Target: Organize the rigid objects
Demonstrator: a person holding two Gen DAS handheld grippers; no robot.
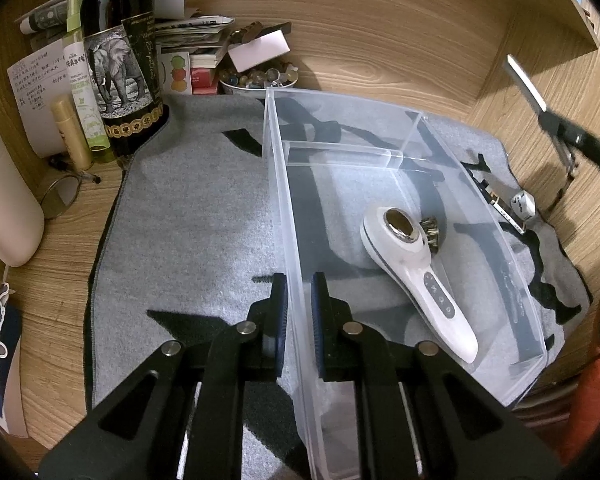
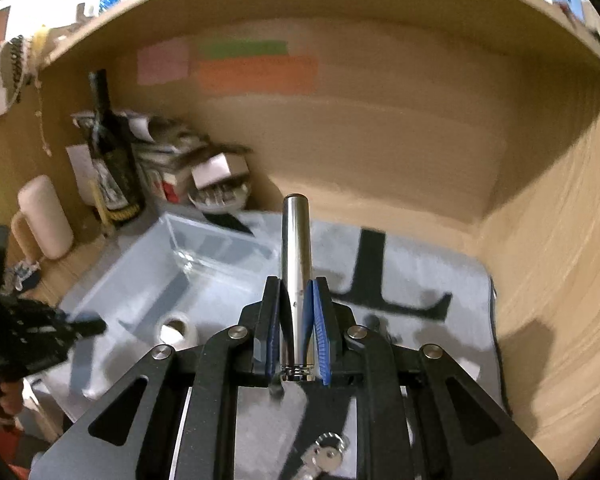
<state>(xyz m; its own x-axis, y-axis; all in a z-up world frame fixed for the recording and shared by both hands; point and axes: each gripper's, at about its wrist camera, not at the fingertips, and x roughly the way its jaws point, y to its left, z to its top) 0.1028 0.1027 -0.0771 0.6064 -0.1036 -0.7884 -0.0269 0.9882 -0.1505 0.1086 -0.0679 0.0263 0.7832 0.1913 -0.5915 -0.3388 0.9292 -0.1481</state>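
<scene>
Steel tube (image 2: 296, 264) clamped in R claw (image 2: 297, 320); L claw (image 1: 299, 312) pinches clear bin (image 1: 284, 200) wall, w/ massager (image 1: 416, 276) inside.

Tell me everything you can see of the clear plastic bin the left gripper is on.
The clear plastic bin is a translucent, open-topped rectangular box standing upright on the grey mat. An inner clear divider sections off its far end. The left gripper is shut on its near left wall, one pad outside, one inside. Inside the larger section lies a white handheld device with a shiny metal head, and a small dark metallic item beside the head; what that is cannot be told.
</scene>
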